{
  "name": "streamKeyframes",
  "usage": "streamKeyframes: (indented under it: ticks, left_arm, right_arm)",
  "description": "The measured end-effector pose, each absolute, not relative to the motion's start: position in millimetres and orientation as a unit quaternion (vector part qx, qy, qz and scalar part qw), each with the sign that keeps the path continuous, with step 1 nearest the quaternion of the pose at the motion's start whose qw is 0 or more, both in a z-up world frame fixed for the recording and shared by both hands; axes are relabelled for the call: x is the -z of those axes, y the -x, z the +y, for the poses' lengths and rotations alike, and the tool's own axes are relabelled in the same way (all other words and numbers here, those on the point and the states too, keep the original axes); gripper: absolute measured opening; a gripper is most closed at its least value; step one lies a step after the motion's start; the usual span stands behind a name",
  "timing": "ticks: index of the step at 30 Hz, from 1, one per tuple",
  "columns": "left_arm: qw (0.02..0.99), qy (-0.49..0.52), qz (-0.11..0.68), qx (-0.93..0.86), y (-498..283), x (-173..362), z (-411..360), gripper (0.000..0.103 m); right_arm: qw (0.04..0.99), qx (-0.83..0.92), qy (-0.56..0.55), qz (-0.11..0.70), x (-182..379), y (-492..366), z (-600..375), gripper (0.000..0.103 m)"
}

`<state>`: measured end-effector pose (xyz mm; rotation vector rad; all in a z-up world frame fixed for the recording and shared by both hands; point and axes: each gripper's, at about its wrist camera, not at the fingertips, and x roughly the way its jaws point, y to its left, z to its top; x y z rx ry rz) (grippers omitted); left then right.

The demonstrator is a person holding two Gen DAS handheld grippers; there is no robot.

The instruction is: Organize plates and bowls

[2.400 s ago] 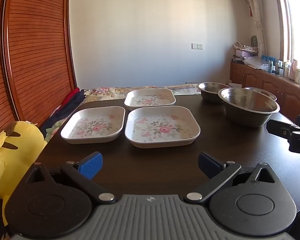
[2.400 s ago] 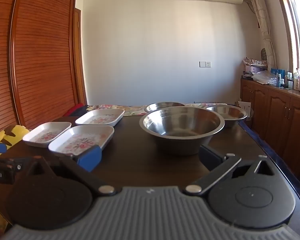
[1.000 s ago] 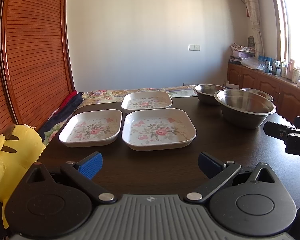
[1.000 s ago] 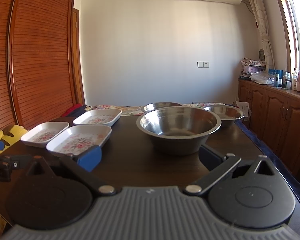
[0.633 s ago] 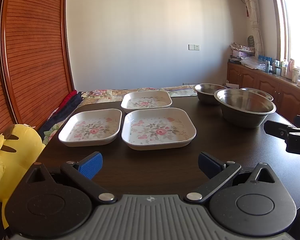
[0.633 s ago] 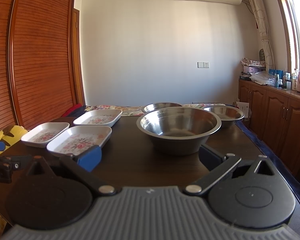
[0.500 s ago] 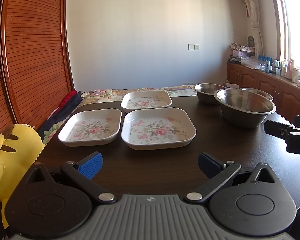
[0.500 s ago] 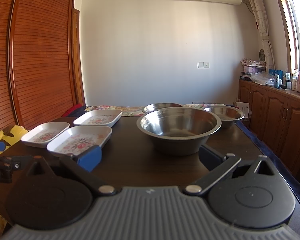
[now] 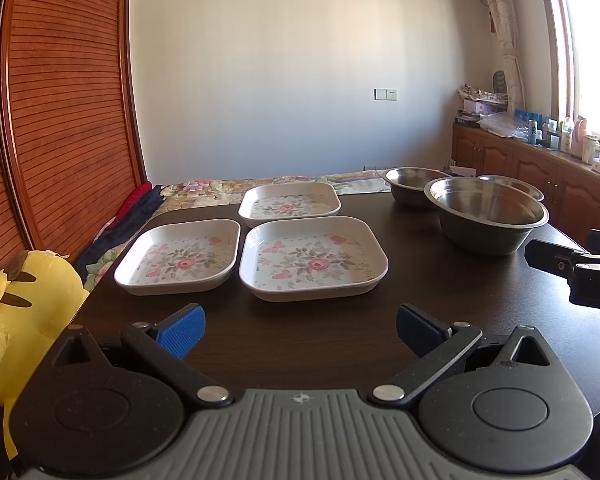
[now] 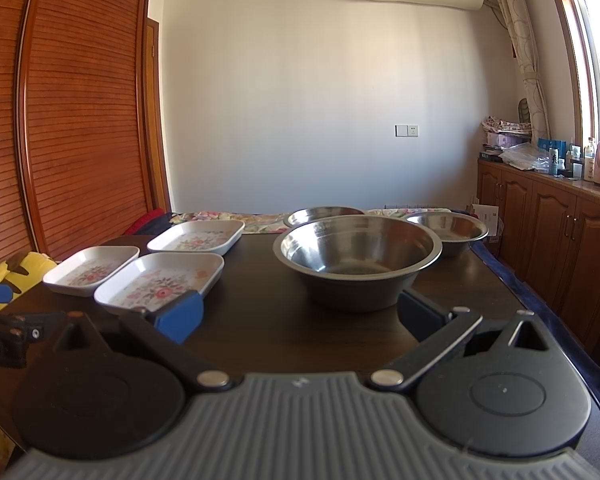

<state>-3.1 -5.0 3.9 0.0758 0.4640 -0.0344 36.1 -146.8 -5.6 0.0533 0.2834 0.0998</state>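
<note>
Dark table (image 9: 440, 292) is carrying three floral plates (image 9: 313, 260) (image 9: 178, 256) (image 9: 289, 204) on its left — three steel bowls (image 10: 356, 258) (image 10: 446, 230) (image 10: 324, 213) are sitting on its right, big one nearest.

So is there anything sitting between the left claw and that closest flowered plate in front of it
Nothing visible does. The left claw is open, with only bare dark table between its fingers and the nearest floral plate. The other two plates sit to the left and behind, and the large steel bowl stands off to the right.
</note>
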Motion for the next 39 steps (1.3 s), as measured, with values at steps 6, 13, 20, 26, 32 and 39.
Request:
streamKeyframes:
  ticks: [6, 13, 20, 26, 32, 39]
  left_arm:
    - [0.973, -0.038, 0.229, 0.018, 4.1, -5.0, -5.9, 0.102]
    - [0.97, -0.036, 0.239, 0.017, 1.5, -2.0, -4.4, 0.102]
    - [0.966, -0.04, 0.257, 0.017, -2.4, 3.5, -3.6, 0.102]
    - [0.962, -0.044, 0.268, 0.022, -7.7, 6.8, -1.9, 0.102]
    - [0.96, -0.036, 0.275, 0.026, -20.1, 5.8, 8.2, 0.102]
    - [0.958, -0.045, 0.283, 0.005, -45.7, 0.8, 28.8, 0.102]
  right_arm:
    - [0.988, -0.051, -0.027, 0.141, 4.4, -36.2, -146.9, 0.103]
    - [0.988, -0.052, -0.026, 0.142, 4.4, -35.9, -145.8, 0.103]
    - [0.987, -0.057, -0.02, 0.146, 7.0, -37.7, -141.6, 0.103]
    - [0.985, -0.072, -0.014, 0.154, 9.9, -43.6, -132.5, 0.103]
    - [0.982, -0.1, 0.0, 0.161, 5.6, -55.1, -120.1, 0.103]
    - [0.973, -0.15, 0.005, 0.176, -2.9, -75.7, -103.4, 0.103]
